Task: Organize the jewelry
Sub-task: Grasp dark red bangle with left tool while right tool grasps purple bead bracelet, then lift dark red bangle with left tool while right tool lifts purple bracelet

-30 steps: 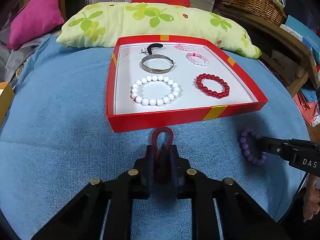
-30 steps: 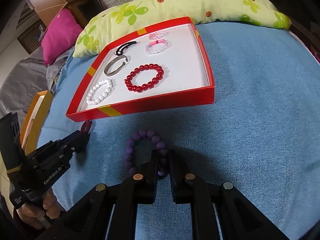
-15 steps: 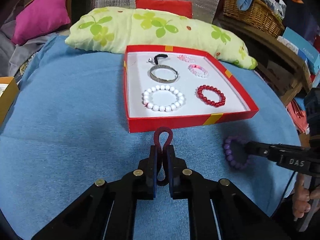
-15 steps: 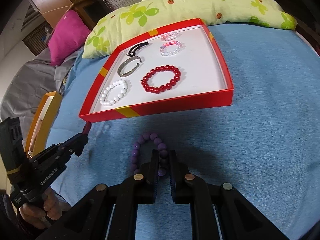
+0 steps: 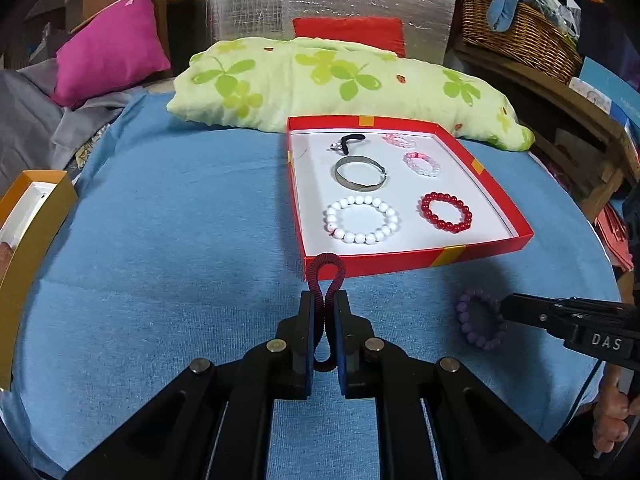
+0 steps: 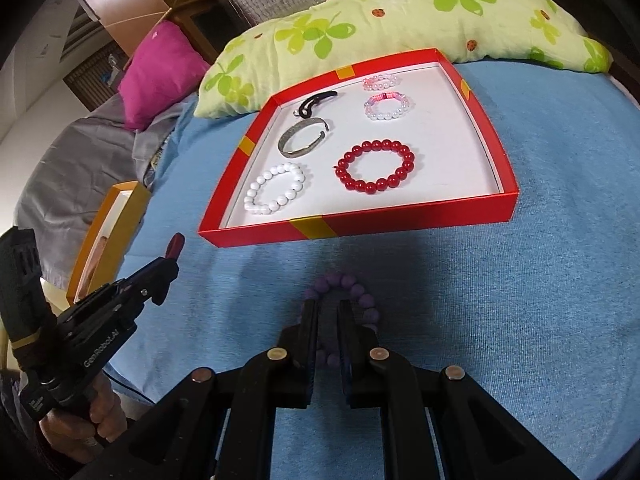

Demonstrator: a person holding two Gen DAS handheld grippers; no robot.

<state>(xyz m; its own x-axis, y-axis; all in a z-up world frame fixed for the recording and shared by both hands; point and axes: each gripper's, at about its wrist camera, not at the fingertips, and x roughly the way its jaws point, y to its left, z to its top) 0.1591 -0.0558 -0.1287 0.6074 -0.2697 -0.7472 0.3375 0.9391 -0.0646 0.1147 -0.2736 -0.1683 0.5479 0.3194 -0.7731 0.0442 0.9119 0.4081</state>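
Note:
My left gripper [image 5: 325, 300] is shut on a dark red coiled hair tie [image 5: 325, 268], held above the blue cloth just in front of the red tray [image 5: 400, 258]. My right gripper [image 6: 329, 310] is shut on a purple bead bracelet [image 6: 360, 292], also in front of the tray; the bracelet [image 5: 478, 322] and gripper also show in the left wrist view. In the tray lie a white bead bracelet [image 5: 361, 219], a red bead bracelet [image 5: 446, 212], a metal bangle [image 5: 360, 168], two pink bead bracelets [image 5: 421, 164] and a black hair tie [image 5: 350, 140].
A green-leaf pillow [image 5: 340, 84] lies behind the tray. An orange box [image 5: 28, 240] stands at the left edge of the blue cloth [image 5: 180, 220]. A pink cushion [image 5: 108, 48] and a wicker basket [image 5: 520, 36] are farther back.
Both grippers have risen and pulled back from the tray, each carrying its piece. The left view has shifted left, so the tray now sits to the right.

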